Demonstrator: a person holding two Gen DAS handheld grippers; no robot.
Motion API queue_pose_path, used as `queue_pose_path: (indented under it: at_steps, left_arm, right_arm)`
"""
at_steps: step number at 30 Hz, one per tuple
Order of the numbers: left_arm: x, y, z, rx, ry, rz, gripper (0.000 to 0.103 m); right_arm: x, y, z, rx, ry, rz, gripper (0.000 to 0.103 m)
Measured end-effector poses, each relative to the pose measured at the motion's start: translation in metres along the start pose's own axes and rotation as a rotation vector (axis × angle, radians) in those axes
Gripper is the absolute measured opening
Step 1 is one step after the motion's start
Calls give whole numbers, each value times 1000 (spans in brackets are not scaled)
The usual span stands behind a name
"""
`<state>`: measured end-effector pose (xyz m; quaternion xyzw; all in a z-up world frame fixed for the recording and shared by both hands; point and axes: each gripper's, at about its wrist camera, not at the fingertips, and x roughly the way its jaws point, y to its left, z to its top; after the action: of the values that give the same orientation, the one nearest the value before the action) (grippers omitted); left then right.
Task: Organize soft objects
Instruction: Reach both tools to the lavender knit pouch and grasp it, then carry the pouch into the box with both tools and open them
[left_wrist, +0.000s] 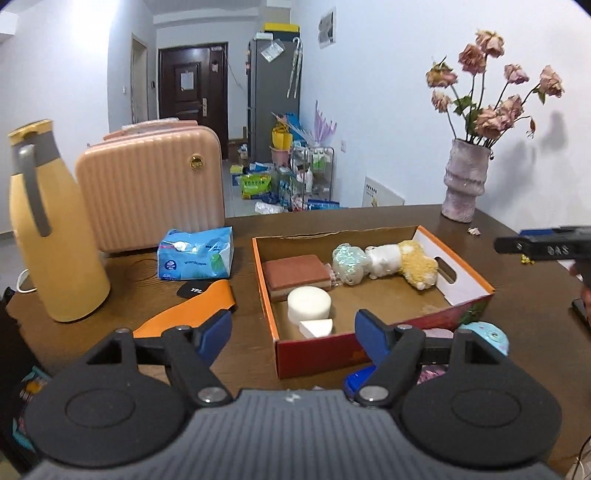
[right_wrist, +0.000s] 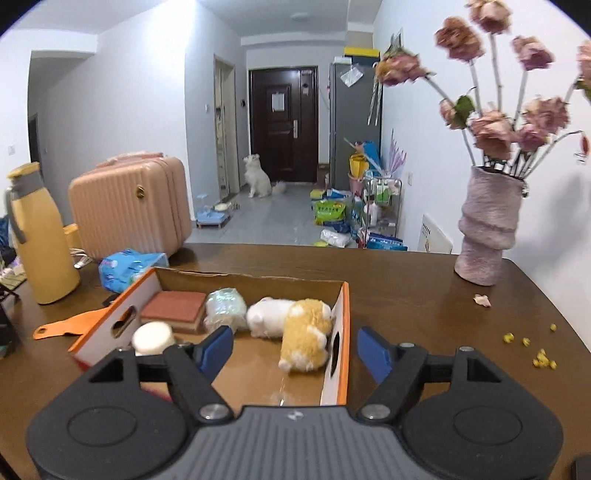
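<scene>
Both the left gripper and right gripper stand open and empty; risk: a careless reach could nudge the light cardboard box across the counter.

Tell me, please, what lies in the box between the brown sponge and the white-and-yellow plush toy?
A pale green iridescent bundle lies between the brown sponge and plush toy; both wrist views show it.

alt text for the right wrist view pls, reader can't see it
The open right gripper hovers, holding nothing, over a cardboard box on a brown table; inside lie a yellow-and-white plush toy, a brown sponge, a wrapped bundle and a white foam cylinder. A vase of dried roses stands right.
</scene>
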<state>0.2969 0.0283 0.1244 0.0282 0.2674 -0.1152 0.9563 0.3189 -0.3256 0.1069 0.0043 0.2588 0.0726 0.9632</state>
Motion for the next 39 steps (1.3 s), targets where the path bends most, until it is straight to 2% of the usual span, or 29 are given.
queue_pose_path:
  at_steps: [4, 8, 11, 15, 18, 20, 22, 26, 30, 33, 34, 35, 36, 37, 38, 39]
  left_arm:
    - [-35, -18, -33, 2, -41, -6, 76]
    - [-71, -37, -80, 12, -66, -41, 78]
    - [-93, -43, -113, -12, -69, -38, 80]
    - [-102, -45, -138, -38, -49, -48, 81]
    - [-92, -36, -138, -53, -32, -28, 81]
    - [-80, -27, -132, -77, -34, -30, 81]
    - [-60, -15, -124, -102, -26, -30, 81]
    - [-1, 4, -111, -127, 30, -126, 81]
    - [50, 12, -106, -118, 63, -165, 81]
    - [72, 19, -109, -163, 125, -206, 76]
    - [73, 22, -111, -193, 133, -224, 65]
    - [70, 23, -113, -213, 129, -236, 60]
    - [63, 22, -115, -226, 127, -239, 50]
    - [54, 18, -118, -231, 122, -235, 42]
    - [42, 13, -122, -235, 117, -226, 42]
    - [33, 7, -125, -238, 117, -222, 37]
  right_arm:
    - [-47, 12, -34, -1, -58, 38, 74]
    - [-97, 32, -87, -22, -99, 93, 78]
    - [-121, 49, -128, -12, -83, 112, 79]
    - [-144, 62, -172, 62, -39, 150, 79]
    - [-143, 69, -183, 76, -17, 177, 79]
    - [-138, 73, -181, 67, -13, 174, 79]
    - [-127, 76, -176, 105, -12, 208, 79]
    - [-82, 94, -173, 145, 43, 262, 77]
    - [-32, 116, -166, 181, 68, 306, 76]
    - [-6, 123, -161, 227, 89, 330, 62]
    - [1, 124, -161, 241, 100, 333, 47]
    - [8, 124, -161, 262, 127, 321, 30]
    - [12, 124, -162, 272, 162, 312, 22]
    - [12, 123, -163, 271, 176, 329, 16]
    - [9, 122, -164, 268, 182, 346, 15]
    - [3, 120, -165, 253, 187, 358, 13]
